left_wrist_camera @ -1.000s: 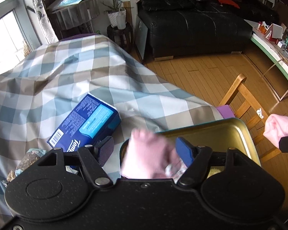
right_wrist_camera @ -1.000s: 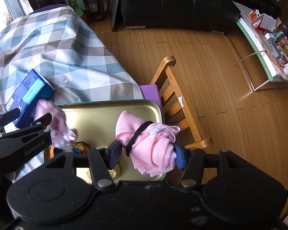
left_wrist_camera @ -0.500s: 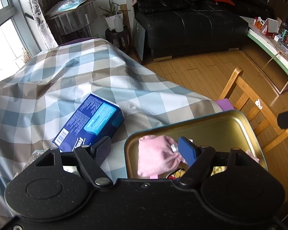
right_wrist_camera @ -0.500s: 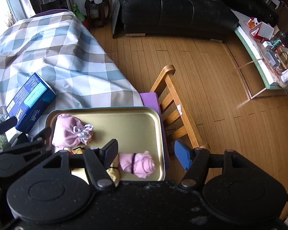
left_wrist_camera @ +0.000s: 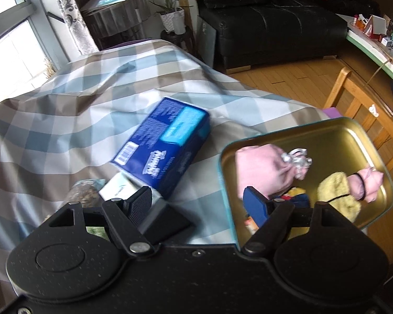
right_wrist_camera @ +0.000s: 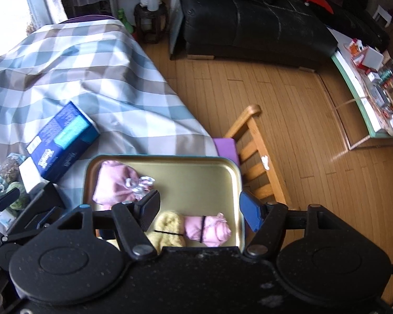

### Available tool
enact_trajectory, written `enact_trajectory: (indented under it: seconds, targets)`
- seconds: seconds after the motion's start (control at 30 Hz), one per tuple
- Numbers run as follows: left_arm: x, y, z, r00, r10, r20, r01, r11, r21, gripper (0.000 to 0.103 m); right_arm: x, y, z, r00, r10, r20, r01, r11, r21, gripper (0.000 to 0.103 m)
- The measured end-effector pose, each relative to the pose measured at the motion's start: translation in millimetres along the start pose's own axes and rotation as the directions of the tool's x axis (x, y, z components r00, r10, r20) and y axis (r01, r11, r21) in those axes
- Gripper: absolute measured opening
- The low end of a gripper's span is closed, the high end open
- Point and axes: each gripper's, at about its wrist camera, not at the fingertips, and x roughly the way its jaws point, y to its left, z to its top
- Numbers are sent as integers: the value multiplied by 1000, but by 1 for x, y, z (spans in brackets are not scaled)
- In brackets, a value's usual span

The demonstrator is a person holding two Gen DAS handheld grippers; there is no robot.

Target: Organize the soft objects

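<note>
A gold metal tray (right_wrist_camera: 196, 167) sits at the table's near right corner. In it lie a pink pouch with a silver ribbon (right_wrist_camera: 115, 185), a pink rolled cloth with a black band (right_wrist_camera: 212, 230) and a yellow rolled cloth (right_wrist_camera: 167, 227). My right gripper (right_wrist_camera: 200, 208) hangs above the tray's near side. Its jaws are opening, and nothing is between them. My left gripper (left_wrist_camera: 196, 201) is open and empty. It straddles the tray's (left_wrist_camera: 327, 141) left rim, near a blue tissue pack (left_wrist_camera: 167, 141). The pouch (left_wrist_camera: 262, 167) lies just beyond its right finger.
The table wears a blue and brown checked cloth (left_wrist_camera: 65, 110). A small white box (left_wrist_camera: 118, 188) and a green knitted item (right_wrist_camera: 15, 201) lie left of the tissue pack. A wooden chair (right_wrist_camera: 251, 151) stands right of the tray, with a black sofa (right_wrist_camera: 249, 26) and a cluttered glass table (right_wrist_camera: 366, 91) beyond.
The left gripper let the pink pouch go into the tray and moved left toward the tissue pack. The right gripper released the pink roll into the tray, rose and spread its jaws wider.
</note>
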Motion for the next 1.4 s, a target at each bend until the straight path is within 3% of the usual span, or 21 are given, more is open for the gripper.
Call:
enact_trajectory:
  seconds: [0.13, 0.33, 0.73, 0.97, 1.1, 1.4]
  targets:
    - [-5, 36, -6, 1000, 18, 11, -17, 999, -40, 73, -3, 18, 2, 1000, 7, 2, -7, 999, -41, 67]
    - [-7, 92, -14, 994, 103, 27, -100, 990, -98, 74, -3, 42, 3, 1000, 17, -13, -18, 996, -92, 67]
    - [-2, 182, -24, 988, 151, -24, -152, 950, -273, 74, -15, 124, -2, 996, 89, -24, -92, 962, -255, 68]
    - [8, 213, -33, 984, 161, -78, -177, 930, -322, 74, -28, 174, 2, 985, 173, -17, -169, 931, -323, 70]
    - [15, 226, -40, 981, 159, -109, -187, 924, -334, 74, -33, 206, 0, 978, 211, -12, -200, 906, -374, 76]
    - [24, 246, -54, 979, 134, -156, -185, 904, -385, 73, -14, 276, -17, 977, 209, -42, -201, 832, -518, 77]
